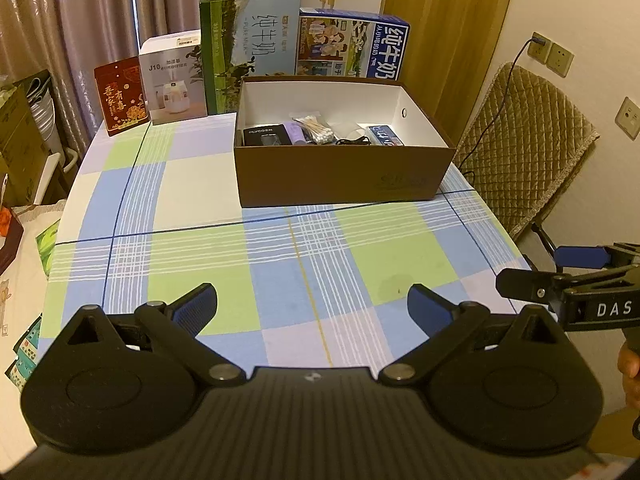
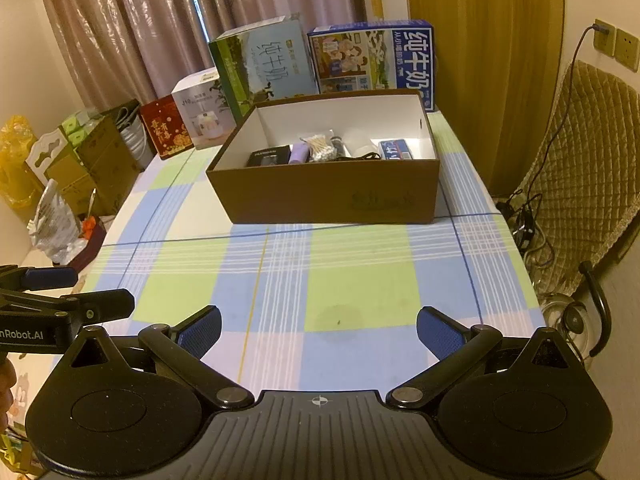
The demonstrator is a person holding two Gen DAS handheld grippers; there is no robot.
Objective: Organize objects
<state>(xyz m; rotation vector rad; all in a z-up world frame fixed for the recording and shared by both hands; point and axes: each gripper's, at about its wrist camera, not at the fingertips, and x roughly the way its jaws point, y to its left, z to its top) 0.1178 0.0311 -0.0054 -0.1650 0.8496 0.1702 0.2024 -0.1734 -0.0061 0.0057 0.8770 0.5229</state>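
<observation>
Both grippers sit nearest the lens, low over the near edge of the table. Left gripper [image 1: 312, 308] has its blue ribbed pads spread wide w/ nothing between; right gripper [image 2: 319, 330] likewise spread & empty. Each shows at the edge of the other's view, black plastic arms w/ metal pivot pins.

Brown cardboard shoebox w/ white inside [image 1: 340, 176] stands open, no lid in view, toward the far half of the checked blue-green-white tablecloth [image 1: 280, 264]. Inside it: black flat case [image 1: 264, 135], lilac tube-like item [image 1: 298, 132], clear bag of cotton swabs [image 1: 316, 128], black coiled cable [image 1: 352, 141], small blue-white carton [image 1: 386, 136], all along the box floor, close together.

Judgement: task looks nearly done or done. No loose items left on the cloth in front of the box; all small things seem already boxed. Can't tell if a lid is due.

Behind the box, upright in a row, glossy printed card: red packet [image 1: 120, 94], white humidifier box [image 1: 174, 80], green-blue milk carton box [image 1: 248, 52], blue milk box [image 1: 354, 46]. Quilted tan chair cover [image 1: 528, 148] to the side, soft, diamond-stitched.
</observation>
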